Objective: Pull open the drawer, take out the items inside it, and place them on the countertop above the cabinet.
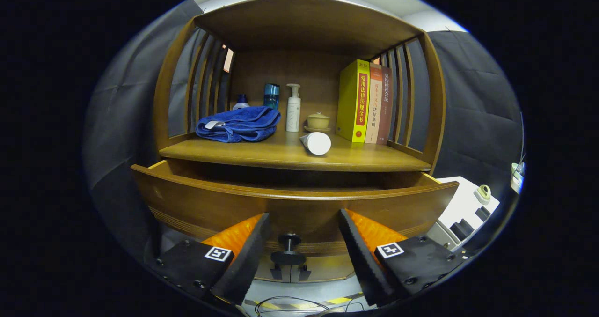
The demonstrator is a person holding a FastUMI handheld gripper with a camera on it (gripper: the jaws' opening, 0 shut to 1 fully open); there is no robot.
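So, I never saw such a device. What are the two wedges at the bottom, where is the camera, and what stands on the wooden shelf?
A person holds a two-finger tool by hand; the camera rides on it and looks forward. The wedges are its fingers, open, holding nothing. The drawer's knob sits between them, untouched. The drawer is already pulled out. Its inside is hidden. On the countertop above lie a blue towel, bottles, a small lidded bowl, a white tube lying down and three upright books.
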